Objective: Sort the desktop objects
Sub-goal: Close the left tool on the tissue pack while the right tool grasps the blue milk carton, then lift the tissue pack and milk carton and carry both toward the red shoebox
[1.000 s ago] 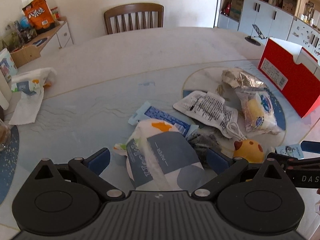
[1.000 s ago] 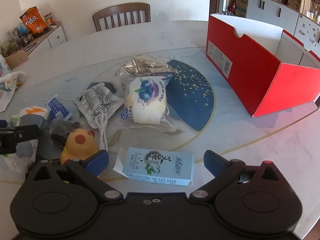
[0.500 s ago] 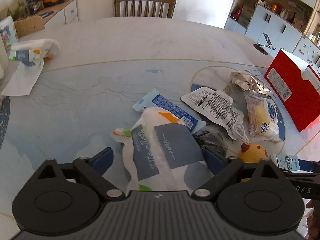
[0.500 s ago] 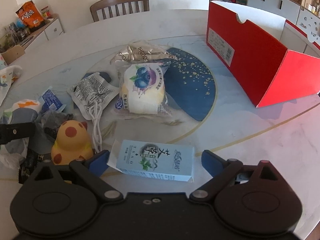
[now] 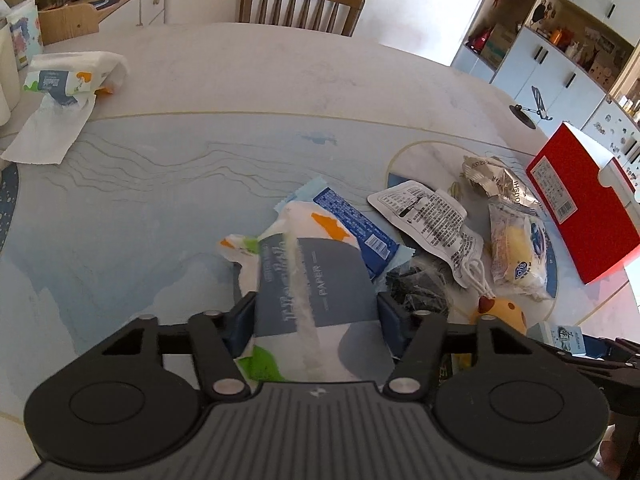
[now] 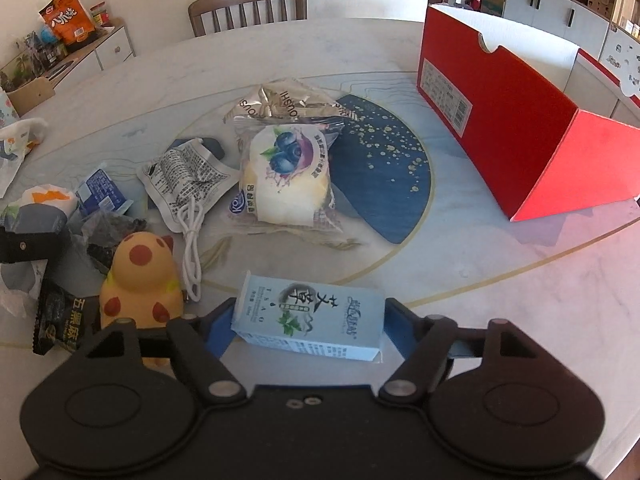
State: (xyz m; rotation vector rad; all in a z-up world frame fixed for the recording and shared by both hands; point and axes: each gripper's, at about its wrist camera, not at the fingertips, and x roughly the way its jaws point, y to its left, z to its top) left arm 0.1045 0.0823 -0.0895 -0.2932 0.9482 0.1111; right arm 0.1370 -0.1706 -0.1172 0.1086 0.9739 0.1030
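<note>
My left gripper [image 5: 316, 320] is shut on a white and grey tissue pack [image 5: 312, 276], its blue pads pressing both sides of the pack. My right gripper [image 6: 308, 324] is shut on a light blue carton [image 6: 308, 320] that lies crosswise between the pads on the table. A yellow spotted toy [image 6: 138, 280], a white pouch with a cable [image 6: 180, 176], a blueberry bread packet [image 6: 288, 176] and a silver wrapper [image 6: 280, 104] lie in a pile between the two grippers. An open red box [image 6: 520, 100] stands at the right.
A blue wrapper [image 5: 356, 224] and a dark snack packet [image 6: 60, 316] lie by the tissue pack. A second tissue pack with a loose sheet [image 5: 60, 92] lies far left. A wooden chair [image 5: 300, 4] stands behind the round table [image 5: 240, 80]. Cabinets line the back.
Both grippers have closed: the left pads have come in onto the tissue pack, the right pads onto the blue carton. The left view has turned slightly left.
</note>
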